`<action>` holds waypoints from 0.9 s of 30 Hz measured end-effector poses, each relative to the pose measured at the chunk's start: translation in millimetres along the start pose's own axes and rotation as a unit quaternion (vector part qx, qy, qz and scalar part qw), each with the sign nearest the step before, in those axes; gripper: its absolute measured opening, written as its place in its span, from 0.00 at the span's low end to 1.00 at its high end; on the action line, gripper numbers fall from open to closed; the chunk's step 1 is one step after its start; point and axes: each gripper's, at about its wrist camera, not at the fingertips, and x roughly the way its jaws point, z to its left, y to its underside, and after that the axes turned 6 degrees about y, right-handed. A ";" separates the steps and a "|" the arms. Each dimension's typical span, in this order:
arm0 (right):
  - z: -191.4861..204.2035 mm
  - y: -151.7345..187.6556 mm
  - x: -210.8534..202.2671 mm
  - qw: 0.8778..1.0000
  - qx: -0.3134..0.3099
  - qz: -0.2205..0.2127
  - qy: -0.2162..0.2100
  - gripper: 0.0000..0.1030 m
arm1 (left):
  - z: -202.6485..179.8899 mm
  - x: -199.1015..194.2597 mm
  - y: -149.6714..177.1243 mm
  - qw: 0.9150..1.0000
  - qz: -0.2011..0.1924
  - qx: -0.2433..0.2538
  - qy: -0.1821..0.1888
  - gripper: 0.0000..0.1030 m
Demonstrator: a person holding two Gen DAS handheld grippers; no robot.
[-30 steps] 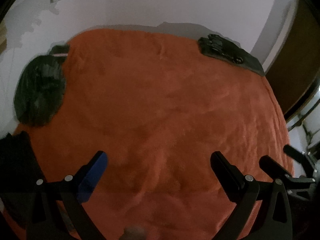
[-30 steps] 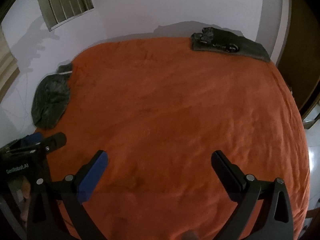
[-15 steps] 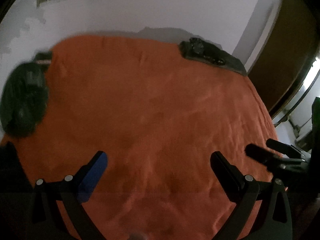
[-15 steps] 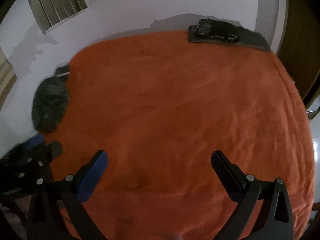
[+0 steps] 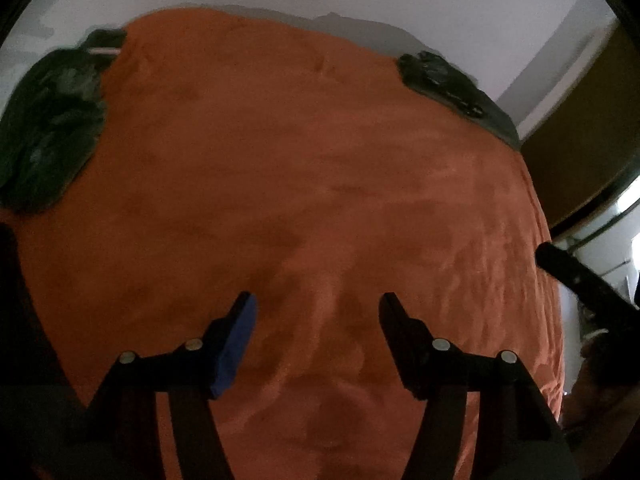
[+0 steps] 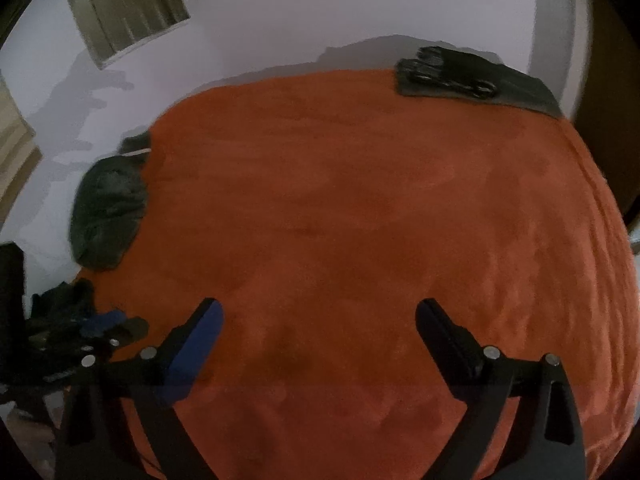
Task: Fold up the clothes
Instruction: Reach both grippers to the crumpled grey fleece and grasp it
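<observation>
Right wrist view: orange bedspread (image 6: 360, 220), no legible writing.

A bed (image 6: 360, 208) under an orange plush cover fills most of both views. Behind it stands a plain white wall (image 6: 320, 12), dimly lit, with a barred window (image 6: 124, 4) high at the left. A dark brown wooden door (image 5: 580, 128) stands at the right.

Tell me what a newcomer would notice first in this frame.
The orange blanket fills nearly the whole view, covering the bed. Against it stand two dark heaps: a crumpled garment at the left edge and a flat folded pile at the far right corner by the wall. Both grippers, left and right, hang over bare blanket with nothing between the jaws.
</observation>
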 end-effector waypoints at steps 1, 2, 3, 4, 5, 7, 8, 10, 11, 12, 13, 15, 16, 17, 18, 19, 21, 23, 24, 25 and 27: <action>4.6 -3.1 1.7 1.000 -0.005 -0.003 -0.007 0.94 | 8.3 0.2 -0.8 1.000 -0.001 -0.006 -0.002 0.63; 12.6 -7.5 4.1 1.000 -0.015 -0.011 -0.017 0.94 | 14.4 0.9 -2.6 1.000 -0.003 -0.010 -0.003 0.63; 19.7 -11.3 7.2 0.999 -0.022 -0.015 -0.026 0.94 | 20.6 1.6 -4.3 1.000 -0.005 -0.015 -0.004 0.63; 26.8 -15.2 10.2 0.999 -0.028 -0.019 -0.035 0.94 | 30.9 1.4 -6.4 1.000 -0.006 -0.026 -0.001 0.63; 33.9 -19.0 13.3 0.998 -0.035 -0.023 -0.044 0.94 | 41.3 1.1 -8.4 0.999 -0.006 -0.038 0.003 0.63; 48.5 -28.3 22.0 0.996 -0.045 -0.030 -0.069 0.94 | 61.9 0.6 -12.5 0.998 -0.007 -0.060 0.009 0.62; 56.0 -33.7 27.5 0.995 -0.049 -0.032 -0.086 0.94 | 72.2 0.4 -14.6 0.997 -0.008 -0.072 0.012 0.59; 71.0 -44.5 38.6 0.991 -0.058 -0.037 -0.118 0.94 | 97.9 -2.9 -18.9 0.996 -0.014 -0.087 0.000 0.52; 80.6 -49.6 45.8 0.989 -0.066 -0.036 -0.123 0.94 | 110.9 -5.6 -20.5 0.995 -0.017 -0.094 -0.009 0.48; 93.8 -55.1 53.8 0.988 -0.080 -0.035 -0.129 0.94 | 124.0 -8.3 -22.1 0.994 -0.020 -0.102 -0.017 0.47; 106.9 -60.6 61.6 0.986 -0.094 -0.035 -0.134 0.94 | 137.0 -11.0 -23.6 0.993 -0.023 -0.109 -0.026 0.46; 128.4 -69.8 75.9 0.982 -0.112 -0.032 -0.145 0.94 | 161.8 -15.8 -26.5 0.992 -0.024 -0.121 -0.022 0.42; 138.5 -72.0 82.9 0.980 -0.119 -0.029 -0.154 0.94 | 174.1 -18.1 -27.9 0.991 -0.024 -0.127 -0.020 0.35; 153.2 -76.8 93.9 0.978 -0.128 -0.025 -0.164 0.92 | 185.5 -21.7 -28.1 0.990 -0.030 -0.132 -0.031 0.29; 164.6 -79.0 101.1 0.974 -0.135 -0.020 -0.178 0.88 | 195.6 -26.0 -27.9 0.989 -0.038 -0.135 -0.046 0.26; 178.2 -81.6 110.2 0.971 -0.144 -0.014 -0.192 0.76 | 205.7 -30.3 -27.8 0.988 -0.045 -0.138 -0.060 0.25; 207.0 -83.5 129.7 0.966 -0.159 -0.005 -0.202 0.60 | 231.8 -38.6 -27.1 0.984 -0.056 -0.149 -0.080 0.23; 234.6 -83.1 152.0 0.963 -0.172 0.007 -0.209 0.44 | 257.3 -46.1 -26.0 0.978 -0.071 -0.171 -0.099 0.18; 249.5 -82.1 164.5 0.962 -0.175 0.015 -0.211 0.39 | 272.7 -50.0 -25.5 0.972 -0.084 -0.188 -0.113 0.18; 264.1 -81.0 176.8 0.961 -0.178 0.022 -0.213 0.30 | 283.9 -54.5 -24.7 0.966 -0.100 -0.202 -0.126 0.18; 284.4 -76.8 195.3 0.958 -0.176 0.039 -0.225 0.22 | 303.4 -62.7 -23.7 0.957 -0.123 -0.211 -0.155 0.19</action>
